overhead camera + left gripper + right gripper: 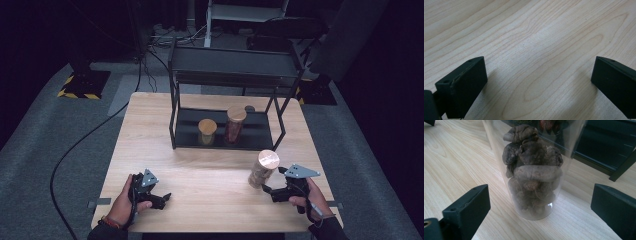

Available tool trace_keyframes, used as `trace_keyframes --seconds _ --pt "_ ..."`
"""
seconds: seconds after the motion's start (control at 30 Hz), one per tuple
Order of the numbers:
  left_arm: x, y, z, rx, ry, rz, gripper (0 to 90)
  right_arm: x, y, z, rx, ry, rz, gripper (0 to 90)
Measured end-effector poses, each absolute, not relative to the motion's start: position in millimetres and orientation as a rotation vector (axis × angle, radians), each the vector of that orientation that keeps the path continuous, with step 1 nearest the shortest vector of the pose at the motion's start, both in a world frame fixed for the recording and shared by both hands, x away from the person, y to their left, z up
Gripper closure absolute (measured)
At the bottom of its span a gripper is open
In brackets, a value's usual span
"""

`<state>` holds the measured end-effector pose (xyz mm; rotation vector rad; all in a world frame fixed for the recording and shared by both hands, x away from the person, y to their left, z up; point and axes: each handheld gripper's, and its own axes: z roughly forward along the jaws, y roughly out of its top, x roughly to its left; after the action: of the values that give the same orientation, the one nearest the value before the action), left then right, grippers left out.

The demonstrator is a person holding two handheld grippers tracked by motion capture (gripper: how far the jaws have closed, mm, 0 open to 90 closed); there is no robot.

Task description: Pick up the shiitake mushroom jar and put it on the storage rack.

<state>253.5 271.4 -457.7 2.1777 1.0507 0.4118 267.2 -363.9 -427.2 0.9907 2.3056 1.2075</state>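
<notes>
On the pale, wavy-grained wooden table [210, 175], a tall clear glass jar [534, 170] packed with wrinkled brown dried mushrooms [534, 167] stands upright near the right front edge, just ahead of the right gripper [269, 191], whose black blocky jaws are spread wide either side without touching it. The high view adds its round wooden lid [268, 160], cut off in the right gripper view. The left gripper [165, 198] rests low at front left, jaws apart over bare wood. Behind, a black metal shelf [225, 137] holds two more lidded jars [207, 132], contents hard to make out.
</notes>
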Motion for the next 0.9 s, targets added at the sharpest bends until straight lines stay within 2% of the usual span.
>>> trace_keyframes --seconds 0.9 --pt "253.5 271.4 -457.7 2.178 1.051 0.412 0.2 280.1 -349.9 -421.7 0.982 2.294 1.265 2.6"
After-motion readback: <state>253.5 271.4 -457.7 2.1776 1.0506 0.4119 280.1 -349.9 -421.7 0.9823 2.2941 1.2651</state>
